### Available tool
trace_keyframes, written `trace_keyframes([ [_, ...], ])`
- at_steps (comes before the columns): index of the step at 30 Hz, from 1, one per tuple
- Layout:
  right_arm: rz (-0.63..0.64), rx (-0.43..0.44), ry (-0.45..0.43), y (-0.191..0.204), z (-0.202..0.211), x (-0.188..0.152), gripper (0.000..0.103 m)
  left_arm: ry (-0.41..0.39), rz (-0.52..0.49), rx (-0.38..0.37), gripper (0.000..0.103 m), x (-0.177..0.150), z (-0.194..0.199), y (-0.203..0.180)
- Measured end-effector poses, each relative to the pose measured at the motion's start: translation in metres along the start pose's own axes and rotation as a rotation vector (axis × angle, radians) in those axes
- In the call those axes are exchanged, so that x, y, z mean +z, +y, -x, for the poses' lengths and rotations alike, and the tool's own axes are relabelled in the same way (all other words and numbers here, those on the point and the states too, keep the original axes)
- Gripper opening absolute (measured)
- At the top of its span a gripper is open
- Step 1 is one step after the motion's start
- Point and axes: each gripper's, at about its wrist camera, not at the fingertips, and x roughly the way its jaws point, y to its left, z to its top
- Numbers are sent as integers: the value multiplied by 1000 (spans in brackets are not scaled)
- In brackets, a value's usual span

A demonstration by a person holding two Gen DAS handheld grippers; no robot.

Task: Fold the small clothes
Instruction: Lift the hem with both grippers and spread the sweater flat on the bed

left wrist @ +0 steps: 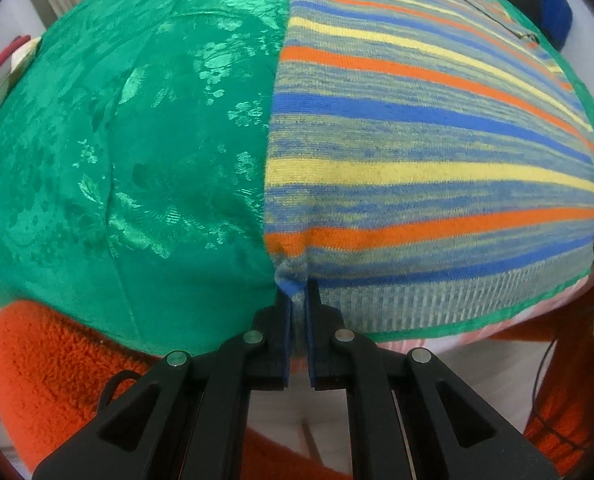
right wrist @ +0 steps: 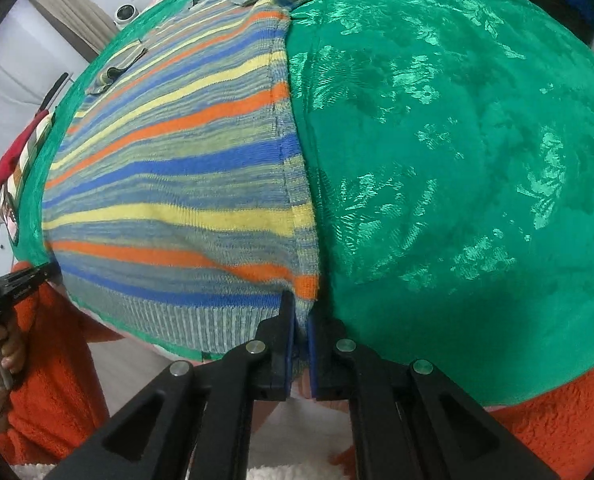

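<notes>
A small knitted striped sweater [left wrist: 425, 152] lies flat on a shiny green floral cloth [left wrist: 145, 140]. Its stripes are orange, bright blue, pale yellow and mottled grey-blue, and a ribbed grey-blue hem band runs along its near edge. At the far end a collar is folded over, and a small tab or pocket flap shows near one far side edge.

The sweater's long axis runs from the near edge of the green cloth toward the far edge, hem nearest the cameras, collar farthest. The stripes run across this axis.

The left gripper [left wrist: 298, 292] is clamped on the hem corner at the sweater's left side, at the near edge of the green cloth. The right gripper [right wrist: 301, 308] is clamped on the opposite hem corner, also at the cloth's near edge. Both pinch bunched knit between blue-padded fingers.
</notes>
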Motion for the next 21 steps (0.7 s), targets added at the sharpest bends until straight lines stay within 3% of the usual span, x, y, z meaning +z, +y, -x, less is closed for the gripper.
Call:
trace_keyframes([
  [6,-13,-9,-9,7,3,-1,5,-7,-7,1,13,-5,11,-7],
  [9,-30,-2,8,6,10,-5,21,-24,-18,25,32,-12,30,-7],
  [10,-33,-8,16,4,14,-8,28,-31,-19,34,33,-14,38,-6],
  [12,-30,-44,13,2,28,-14,33,-72,-23,58,36,-17,61,-2],
  [16,65,-204,-102,11,69,-12,34,-243,-20,65,66,6,113,-3],
  [18,127,-183,-181,29,84,0,34,-316,-35,26,76,22,122,-9],
  [21,212,-66,-247,66,78,24,41,-406,-74,2,85,47,120,-35],
])
